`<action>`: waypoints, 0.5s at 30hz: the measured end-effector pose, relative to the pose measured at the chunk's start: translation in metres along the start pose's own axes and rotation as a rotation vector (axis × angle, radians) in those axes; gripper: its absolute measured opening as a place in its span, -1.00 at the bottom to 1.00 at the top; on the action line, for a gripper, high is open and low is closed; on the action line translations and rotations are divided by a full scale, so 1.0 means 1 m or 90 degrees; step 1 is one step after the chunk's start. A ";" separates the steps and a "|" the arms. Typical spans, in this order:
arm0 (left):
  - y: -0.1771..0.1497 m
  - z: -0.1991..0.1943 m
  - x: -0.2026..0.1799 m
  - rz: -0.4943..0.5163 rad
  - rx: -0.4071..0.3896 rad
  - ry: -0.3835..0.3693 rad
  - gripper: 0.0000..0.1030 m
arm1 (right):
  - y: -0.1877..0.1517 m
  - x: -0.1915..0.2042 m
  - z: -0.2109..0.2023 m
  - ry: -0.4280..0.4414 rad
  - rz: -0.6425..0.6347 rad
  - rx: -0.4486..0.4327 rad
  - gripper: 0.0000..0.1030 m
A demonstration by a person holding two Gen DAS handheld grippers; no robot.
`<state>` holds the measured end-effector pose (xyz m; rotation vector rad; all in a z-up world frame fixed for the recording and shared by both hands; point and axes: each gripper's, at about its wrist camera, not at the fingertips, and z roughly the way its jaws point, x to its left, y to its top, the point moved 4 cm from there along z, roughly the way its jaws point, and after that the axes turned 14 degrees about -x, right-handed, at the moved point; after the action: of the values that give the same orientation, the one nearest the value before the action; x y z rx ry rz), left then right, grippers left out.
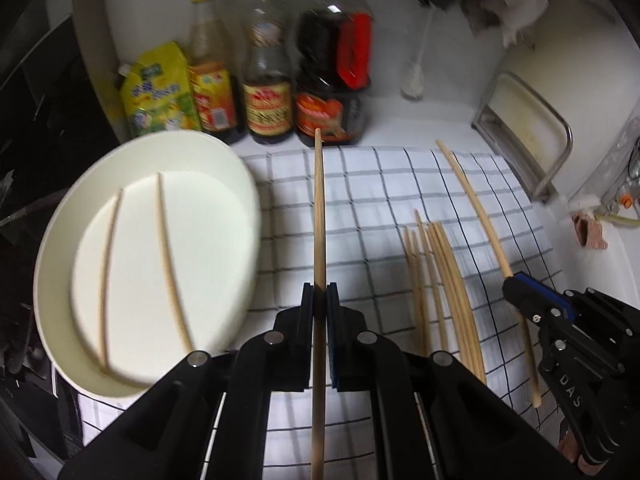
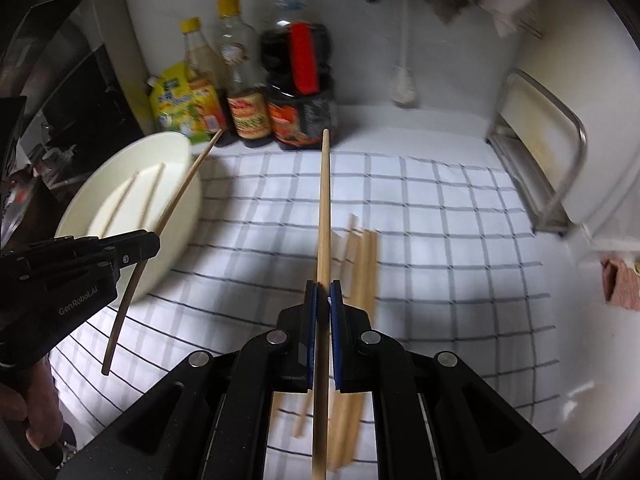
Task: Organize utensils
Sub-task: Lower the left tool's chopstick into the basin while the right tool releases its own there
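Holding: each gripper is clamped on one wooden chopstick, above the checked cloth (image 1: 400, 200).
Left gripper (image 1: 320, 300): jaws pinched on the left chopstick (image 1: 319, 200), which points toward the bottles.
Right gripper (image 2: 323, 296): jaws narrowed onto the right chopstick (image 2: 324, 200), over the loose pile.
Bowl (image 1: 52, 240): white, at the cloth's left edge, with two chopsticks (image 1: 168, 260) lying inside.
Loose chopsticks (image 1: 444, 292): a bundle flat on the cloth, right of the left gripper.
Backdrop: sauce bottles (image 1: 332, 80) against the wall.
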<state>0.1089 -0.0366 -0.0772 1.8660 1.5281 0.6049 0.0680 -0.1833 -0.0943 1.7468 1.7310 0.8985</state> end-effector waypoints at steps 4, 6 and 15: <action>0.010 -0.009 0.032 -0.015 -0.015 0.015 -0.87 | 0.020 0.038 0.011 0.033 -0.011 -0.011 -0.88; 0.014 -0.013 0.055 -0.027 -0.022 0.027 -0.86 | 0.029 0.060 0.018 0.054 -0.018 -0.015 -0.88; 0.014 -0.015 0.158 -0.085 -0.028 0.101 -0.86 | 0.060 0.158 0.064 0.146 -0.044 -0.007 -0.88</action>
<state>0.1422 0.1181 -0.0641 1.7013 1.7120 0.7334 0.1499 -0.0232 -0.0749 1.6180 1.9129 1.1131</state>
